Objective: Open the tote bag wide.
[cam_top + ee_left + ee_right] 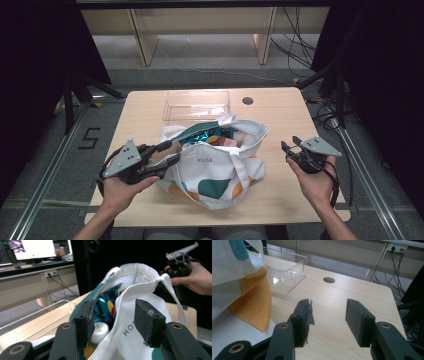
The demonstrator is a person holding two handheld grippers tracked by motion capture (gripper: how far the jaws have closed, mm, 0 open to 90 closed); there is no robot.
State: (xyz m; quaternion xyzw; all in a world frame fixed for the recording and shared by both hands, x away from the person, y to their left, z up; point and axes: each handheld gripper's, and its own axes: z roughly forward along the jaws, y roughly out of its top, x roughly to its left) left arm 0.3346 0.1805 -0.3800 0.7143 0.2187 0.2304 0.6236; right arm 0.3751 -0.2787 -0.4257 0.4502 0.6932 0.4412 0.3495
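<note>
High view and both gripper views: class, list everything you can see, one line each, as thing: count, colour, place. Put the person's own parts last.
Table: one, light wood, under everything.
Tote bag: one, white with teal and orange patches, middle of the table, mouth open.
Snack packets: several, shiny blue and other colours, inside the bag; exact count unclear.
Clear box: one, transparent, behind the bag.
Round hole: one, dark, in the tabletop right of the box.
Left hand: one, near edge, left of the bag.
Right hand: one, right of the bag.
Left tongs: one, black, jaws open astride the bag's near rim.
Right tongs: one, black, open, nothing between the jaws.
</note>
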